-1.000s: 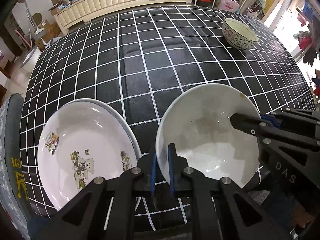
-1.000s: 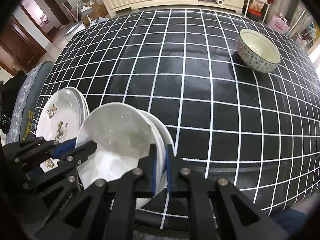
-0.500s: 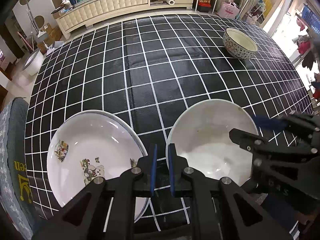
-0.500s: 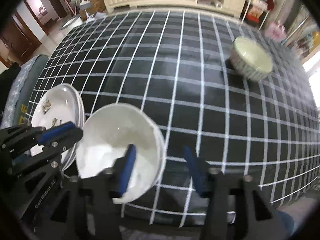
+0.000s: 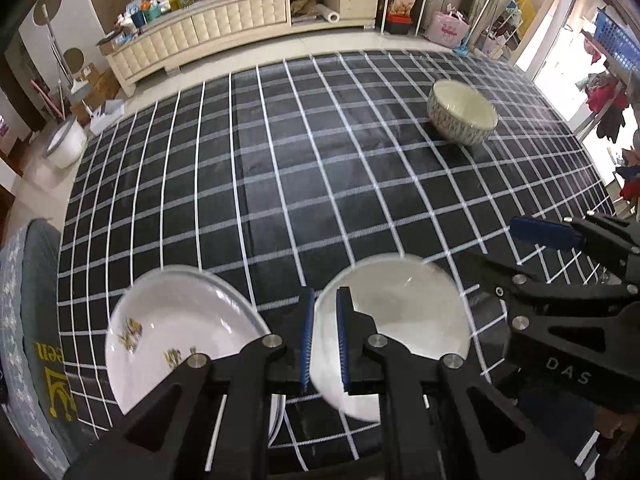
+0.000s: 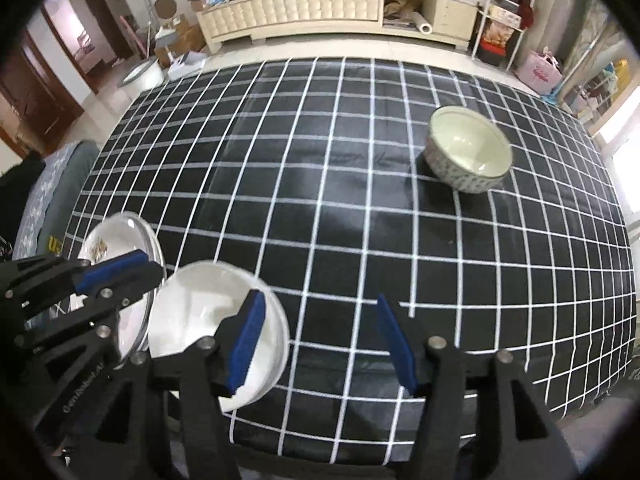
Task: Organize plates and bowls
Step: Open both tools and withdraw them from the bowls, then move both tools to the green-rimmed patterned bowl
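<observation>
A plain white bowl (image 5: 400, 320) (image 6: 200, 320) rests on the black checked cloth at the near edge. Left of it lies a stack of white plates (image 5: 168, 340) (image 6: 116, 248) with cartoon prints. My left gripper (image 5: 323, 296) (image 6: 158, 280) is shut and hovers just above the bowl's left rim, which shows through the slit between its pads. My right gripper (image 6: 320, 300) (image 5: 492, 240) is opening, with no pad on anything. Its left finger hangs over the bowl's right side. A patterned bowl (image 5: 462, 116) (image 6: 468, 152) stands far right.
The table (image 5: 280, 200) stretches bare between the near dishes and the patterned bowl. A grey cushioned seat (image 5: 24, 320) adjoins the table's left side. A long cream cabinet (image 5: 240, 28) runs along the far wall, with clutter and shelves beside it.
The right gripper let go of the white bowl's right rim and spread its fingers. Both grippers rose and drew back, so bowl and plates look smaller. The left stayed shut.
</observation>
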Motion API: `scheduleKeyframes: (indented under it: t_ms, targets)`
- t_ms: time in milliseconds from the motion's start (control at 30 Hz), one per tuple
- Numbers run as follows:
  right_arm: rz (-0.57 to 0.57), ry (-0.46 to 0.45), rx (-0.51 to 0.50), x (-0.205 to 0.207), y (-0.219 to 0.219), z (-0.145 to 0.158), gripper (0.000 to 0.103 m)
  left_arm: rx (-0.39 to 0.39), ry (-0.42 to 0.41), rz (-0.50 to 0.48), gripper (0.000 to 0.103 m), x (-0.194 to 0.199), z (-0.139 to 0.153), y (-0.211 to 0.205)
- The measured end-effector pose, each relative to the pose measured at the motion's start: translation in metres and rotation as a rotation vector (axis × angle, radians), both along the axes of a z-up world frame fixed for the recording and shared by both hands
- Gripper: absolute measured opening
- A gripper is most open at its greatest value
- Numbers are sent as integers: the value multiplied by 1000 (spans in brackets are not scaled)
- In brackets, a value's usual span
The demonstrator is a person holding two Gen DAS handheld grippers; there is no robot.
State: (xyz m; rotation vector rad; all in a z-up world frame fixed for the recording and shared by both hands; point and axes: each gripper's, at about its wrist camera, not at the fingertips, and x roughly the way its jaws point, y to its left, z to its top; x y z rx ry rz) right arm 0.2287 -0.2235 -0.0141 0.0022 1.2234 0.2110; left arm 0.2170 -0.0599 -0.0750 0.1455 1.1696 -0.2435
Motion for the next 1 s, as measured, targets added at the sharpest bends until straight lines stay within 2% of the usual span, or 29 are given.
scheduleKeyframes:
  t_ms: [200, 567, 733, 800, 1000]
  targets:
    - [-45, -45, 1, 19, -33, 18, 63, 4, -48, -25, 14, 20, 23, -23]
    - [-111, -93, 3, 53, -84, 32, 63, -21, -67, -41, 18, 67, 42, -74]
    - [-164, -96, 33, 67, -104, 29, 63, -19, -72, -47, 19, 86, 45, -95]
    - [-172, -94, 29, 72, -112, 27, 63, -20, -71, -54, 26, 94, 44, -104]
    - [-195, -90, 20, 87, -132, 17, 63, 11, -67, -93, 28, 116, 34, -136]
